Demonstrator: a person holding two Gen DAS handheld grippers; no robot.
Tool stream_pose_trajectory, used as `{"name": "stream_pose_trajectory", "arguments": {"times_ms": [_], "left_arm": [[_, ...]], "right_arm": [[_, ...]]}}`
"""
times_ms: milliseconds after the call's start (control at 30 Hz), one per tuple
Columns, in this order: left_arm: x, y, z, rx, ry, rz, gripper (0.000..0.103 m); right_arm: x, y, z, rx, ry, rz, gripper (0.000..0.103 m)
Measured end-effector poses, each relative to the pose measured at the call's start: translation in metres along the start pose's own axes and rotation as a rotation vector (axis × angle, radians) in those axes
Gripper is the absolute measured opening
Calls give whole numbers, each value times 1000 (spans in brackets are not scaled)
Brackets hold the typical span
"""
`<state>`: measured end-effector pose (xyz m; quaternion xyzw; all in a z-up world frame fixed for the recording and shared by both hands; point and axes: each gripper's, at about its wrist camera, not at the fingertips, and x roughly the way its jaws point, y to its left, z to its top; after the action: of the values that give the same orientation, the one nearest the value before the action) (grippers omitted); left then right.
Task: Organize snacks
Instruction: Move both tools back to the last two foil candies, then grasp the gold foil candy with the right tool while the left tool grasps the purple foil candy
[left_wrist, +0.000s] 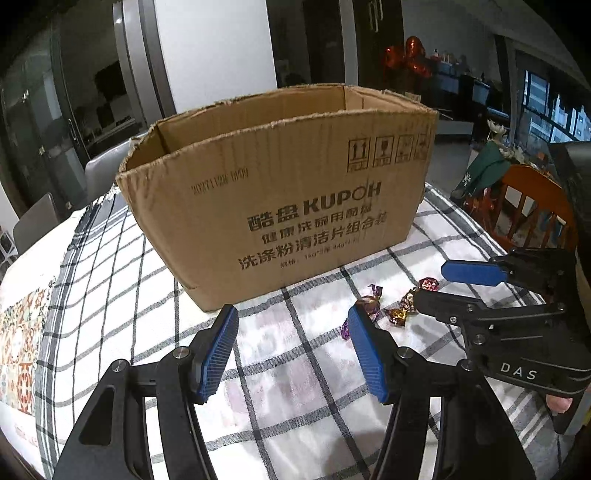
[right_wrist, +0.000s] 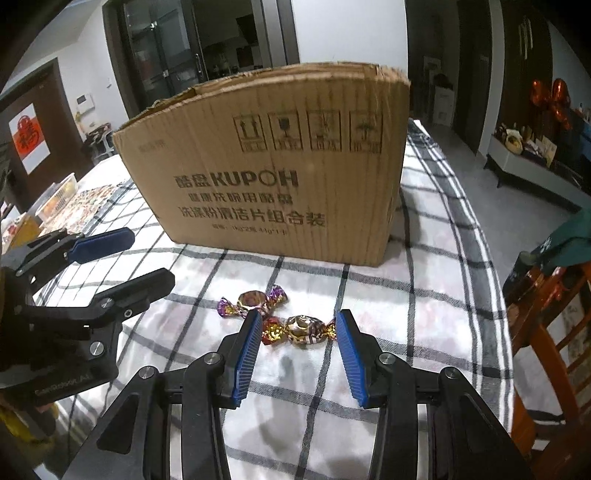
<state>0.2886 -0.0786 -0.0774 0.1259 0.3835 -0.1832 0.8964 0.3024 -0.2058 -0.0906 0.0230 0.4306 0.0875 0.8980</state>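
Note:
An open cardboard box (left_wrist: 280, 192) printed KUPOH stands on the checked tablecloth; it also shows in the right wrist view (right_wrist: 273, 166). Two wrapped candies lie in front of it. A gold and red candy (right_wrist: 301, 328) lies between the open fingers of my right gripper (right_wrist: 295, 343), just past the tips. A purple-ended candy (right_wrist: 253, 300) lies just behind it. In the left wrist view the purple candy (left_wrist: 369, 304) is by my left gripper's right fingertip and the gold candy (left_wrist: 400, 308) is under my right gripper (left_wrist: 430, 282). My left gripper (left_wrist: 293, 334) is open and empty.
The checked tablecloth (right_wrist: 424, 295) covers the table. A wooden chair (right_wrist: 546, 332) with a green cloth stands at the table's right edge. A clear plastic container (right_wrist: 55, 195) and a patterned mat (left_wrist: 22, 339) lie to the left.

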Motion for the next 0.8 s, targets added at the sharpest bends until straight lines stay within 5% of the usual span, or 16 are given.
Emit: {"name": "stream_pose_trajectory", "arguments": {"times_ms": [800], "left_arm": [[18, 2, -1, -9, 36, -12, 61]], "right_arm": [[22, 7, -7, -61, 18, -39, 28]]}}
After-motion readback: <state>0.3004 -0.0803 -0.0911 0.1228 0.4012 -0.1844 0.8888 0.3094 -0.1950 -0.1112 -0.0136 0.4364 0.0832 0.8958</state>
